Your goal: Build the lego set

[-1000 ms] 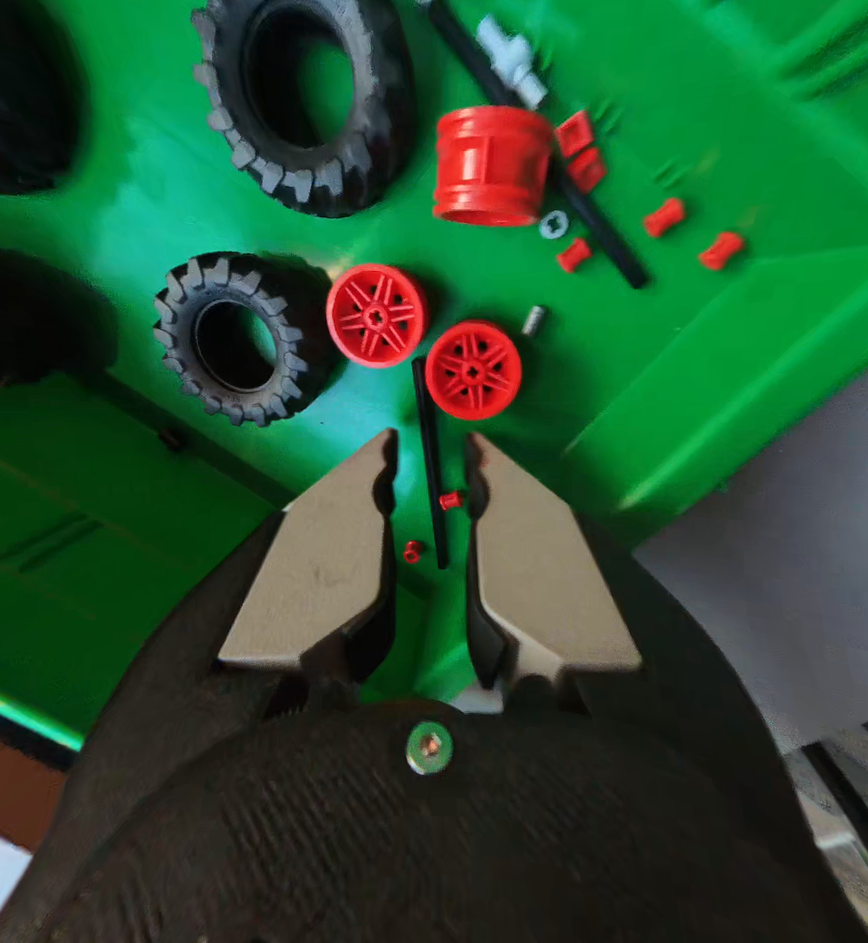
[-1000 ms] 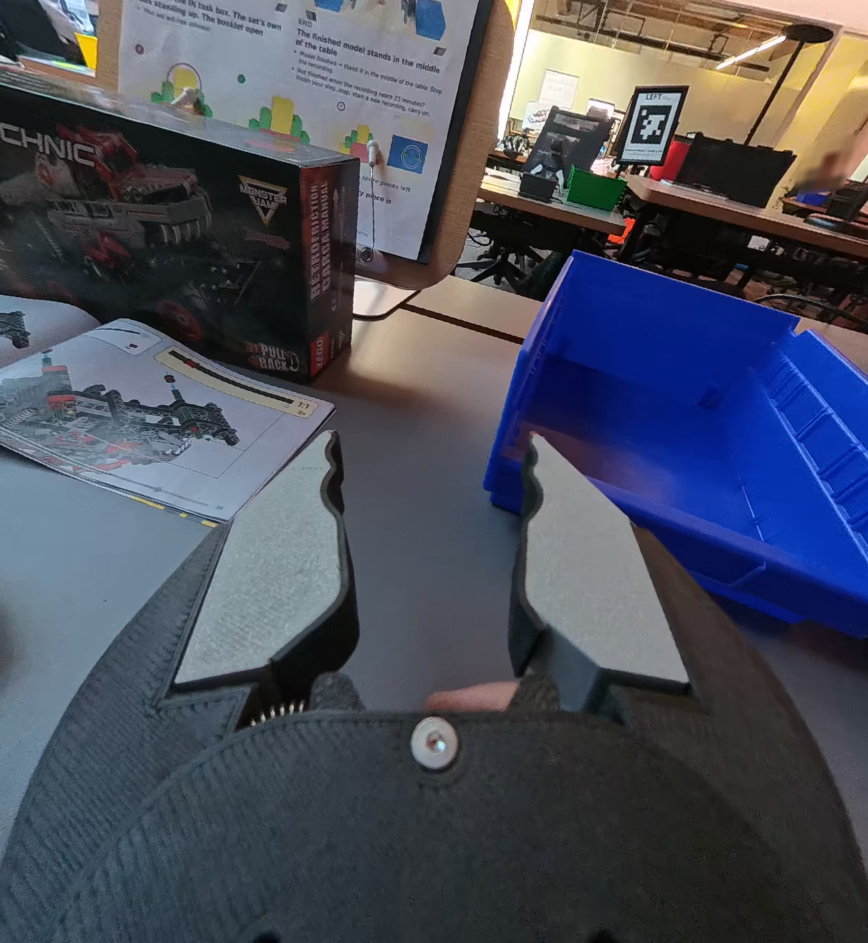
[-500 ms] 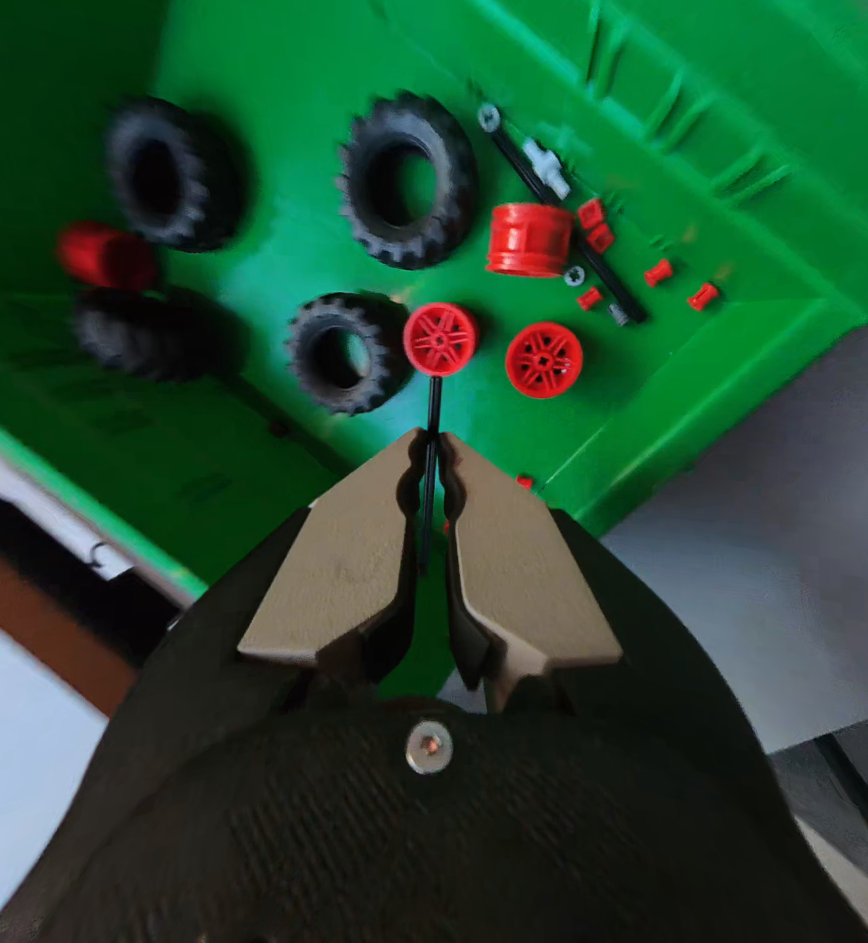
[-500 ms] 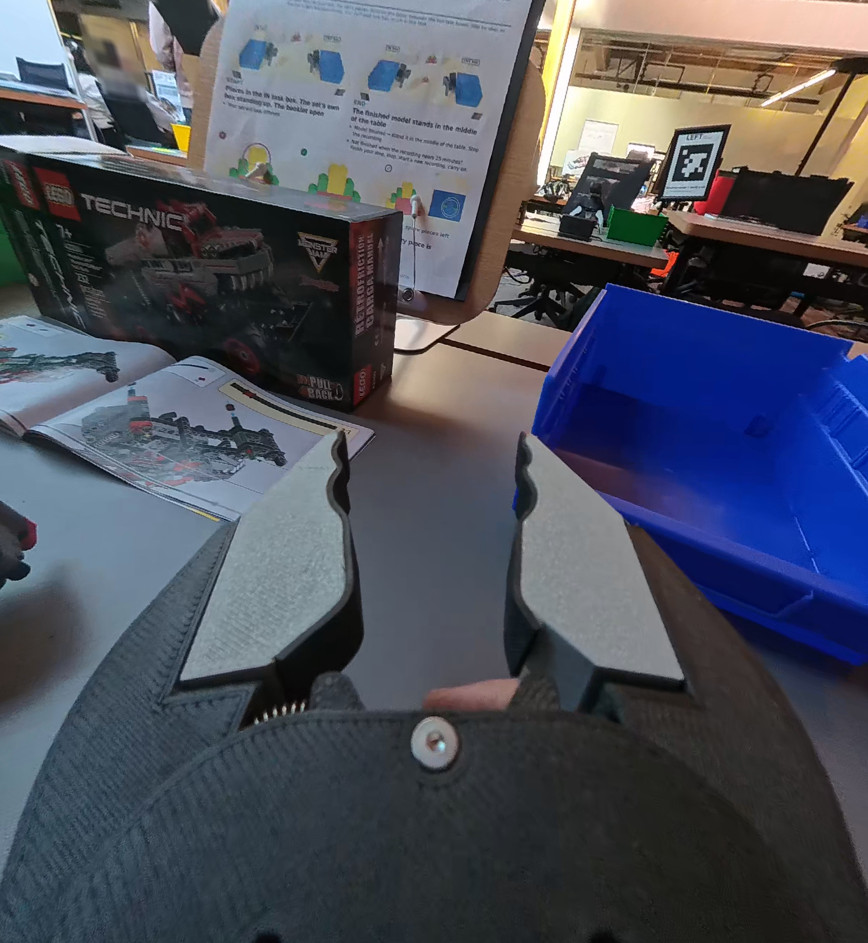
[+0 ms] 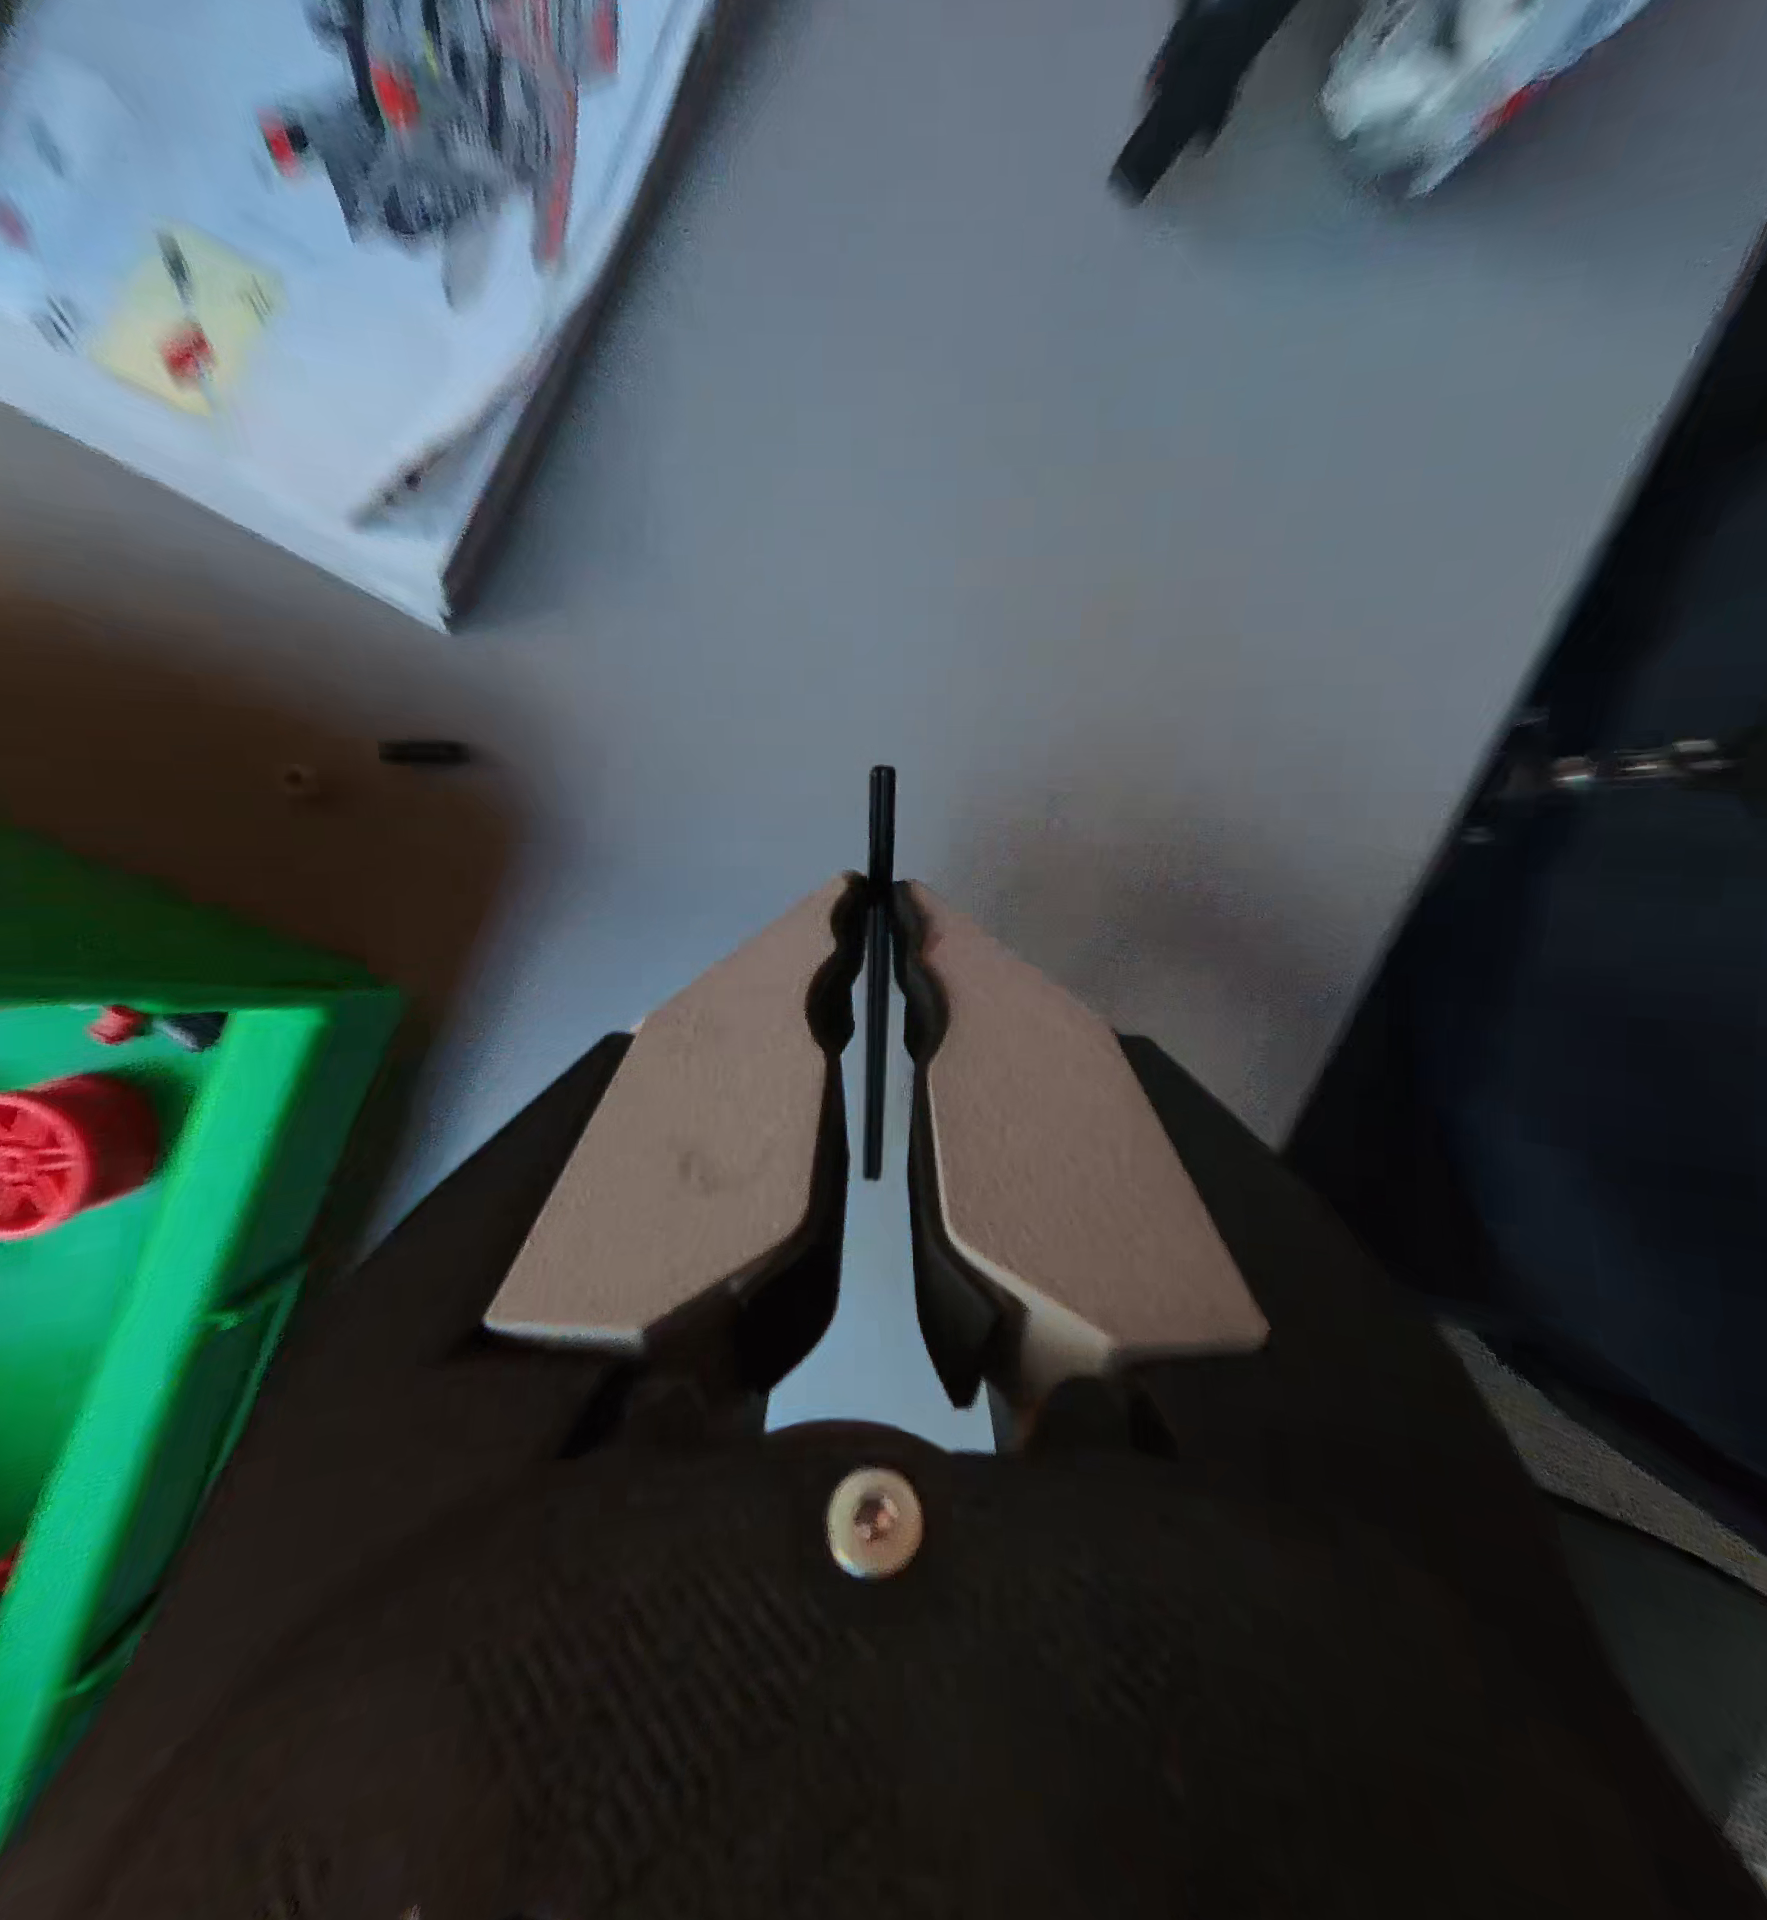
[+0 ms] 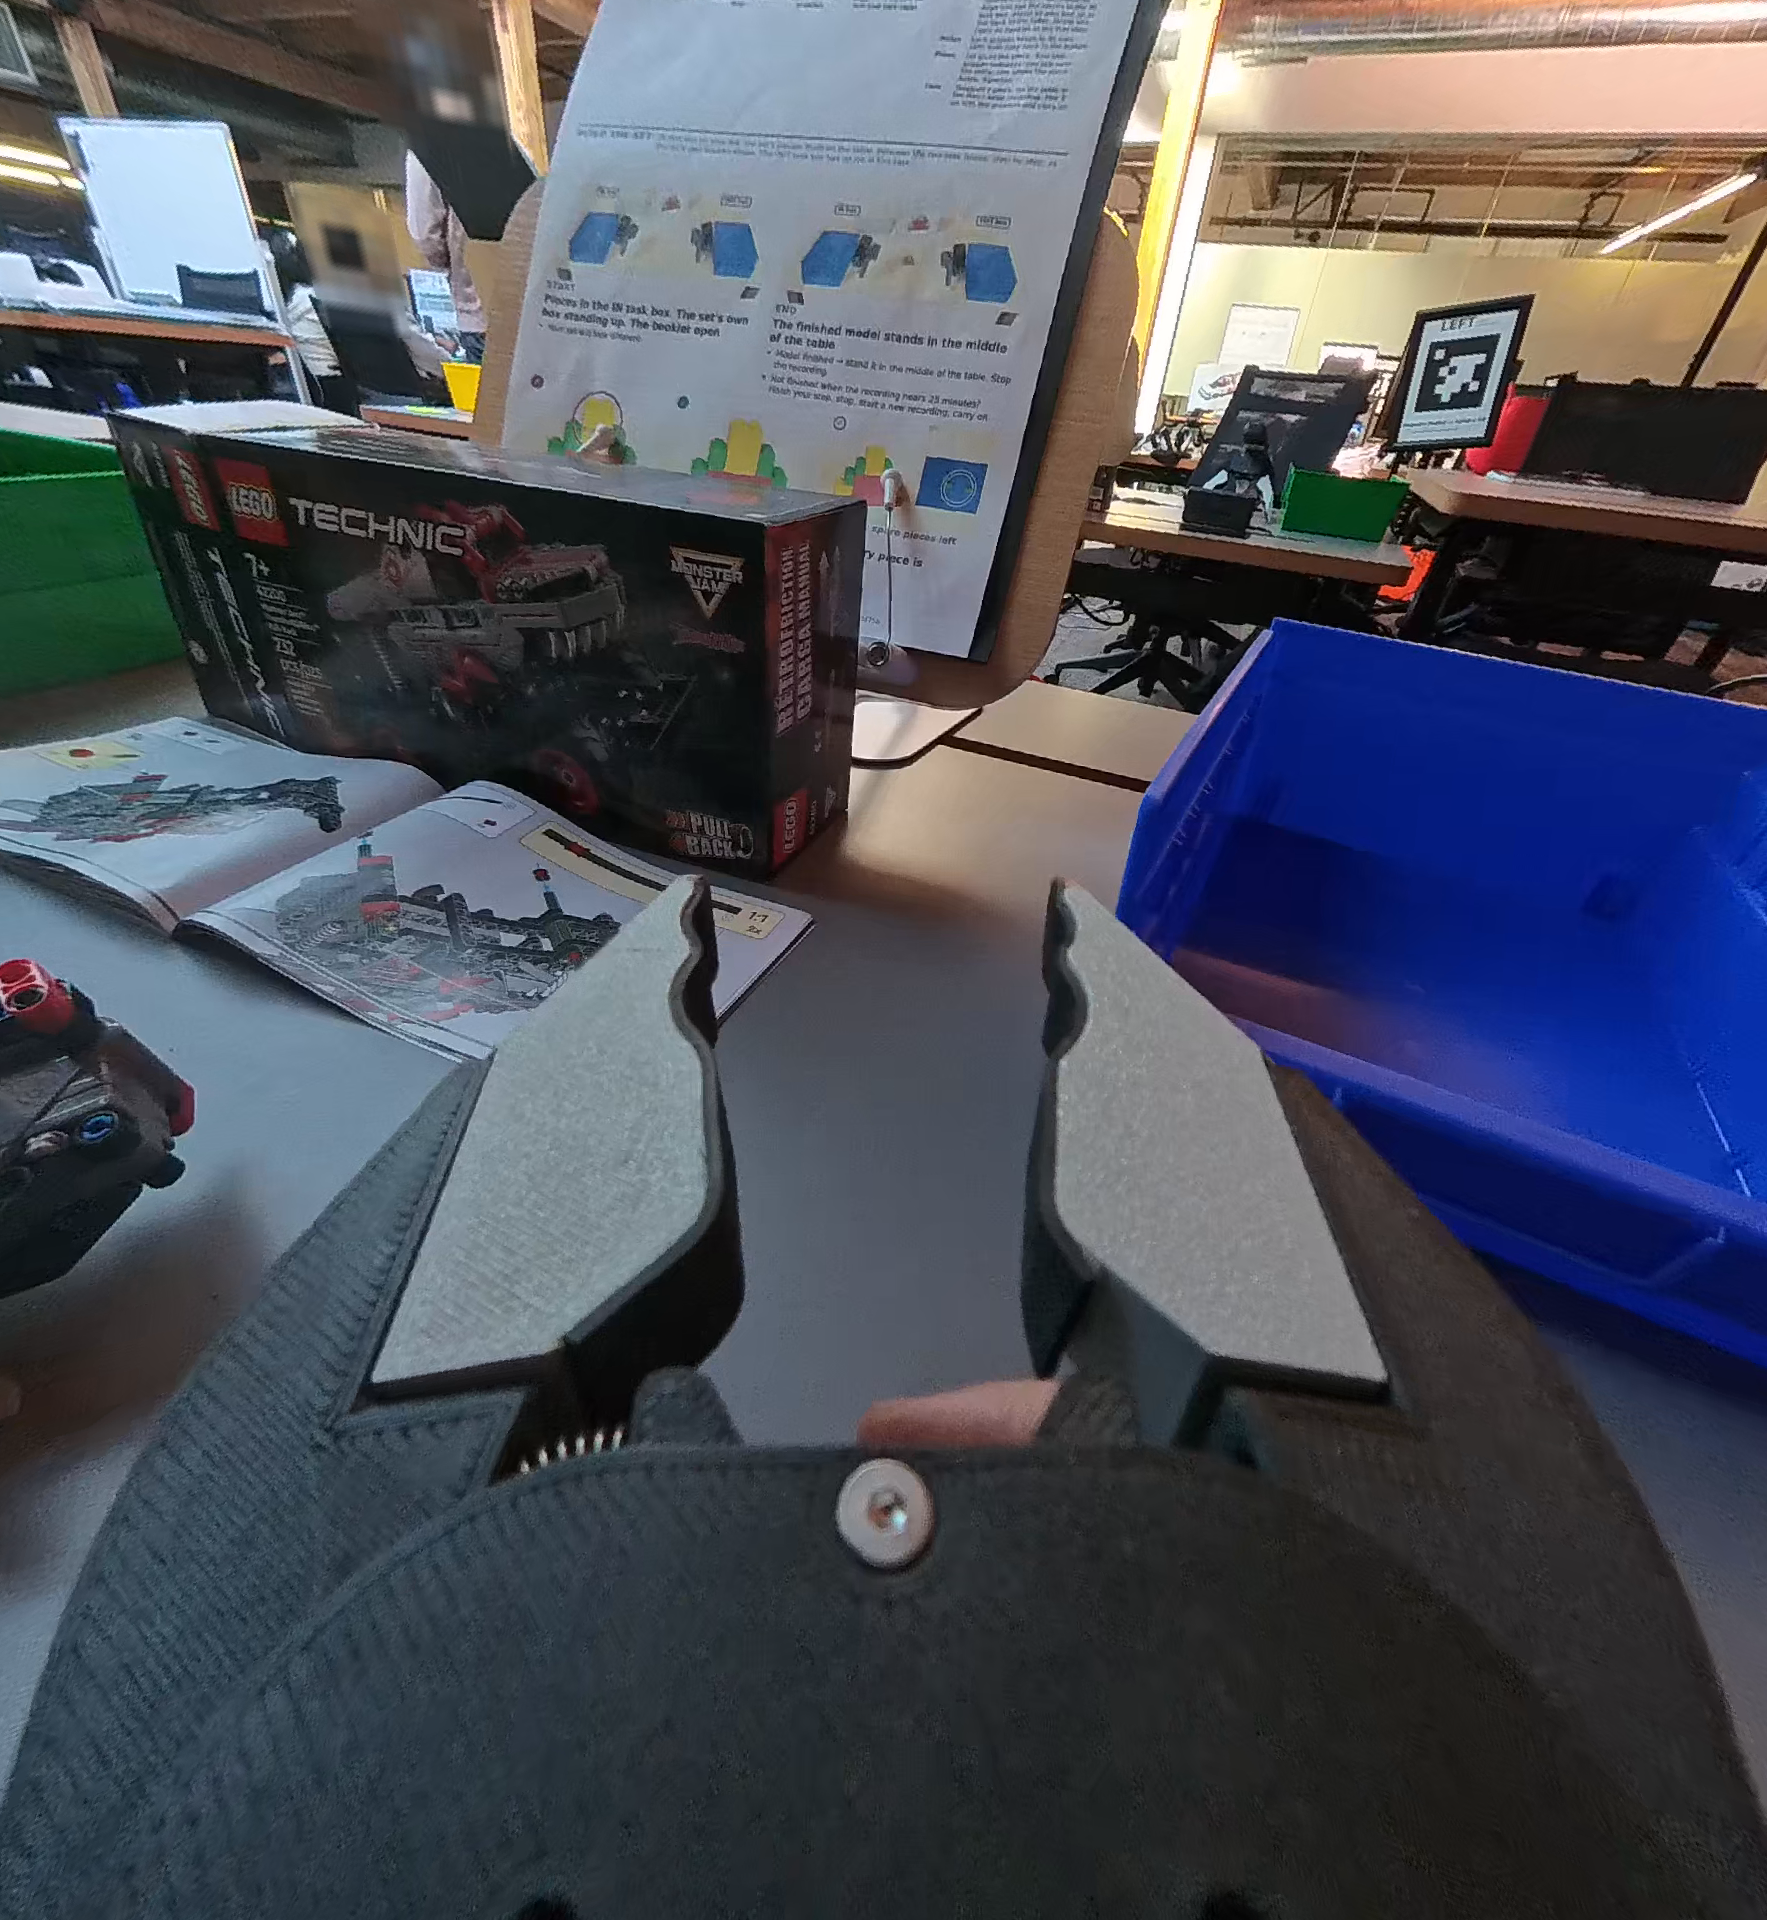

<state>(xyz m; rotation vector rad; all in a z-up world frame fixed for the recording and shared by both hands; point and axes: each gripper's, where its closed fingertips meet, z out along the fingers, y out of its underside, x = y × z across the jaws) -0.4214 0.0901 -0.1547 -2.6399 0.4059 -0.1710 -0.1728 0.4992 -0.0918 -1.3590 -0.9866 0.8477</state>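
L claw (image 5: 880,891) clamped on a thin black axle (image 5: 876,977); axle runs lengthwise between the fingers, tip sticking out past the fingertips, rear end free in the gap. Claw + axle held above the grey desk (image 5: 1066,520), not touching it. Green bin (image 5: 183,1195) at lower left of L wrist view, a red wheel hub (image 5: 1,1162) inside it plus a few small red bits, blurry. Open instruction booklet (image 5: 266,239) upper left on the desk. Top right: blurred black + white/grey parts, can't tell what.

R claw (image 6: 879,914) wide apart, nothing between the fingers, over the desk (image 6: 910,1039). Blue bin (image 6: 1481,987) just to its right, looks empty where visible. Booklet (image 6: 391,894) lies open ahead-left, dark set box (image 6: 505,634) standing behind it. Partly built dark model (image 6: 27,1122) w/ a red connector on top sits on the desk at far left. Printed sheet on a stand (image 6: 806,312) behind the box. A fingertip shows under the R claw base.
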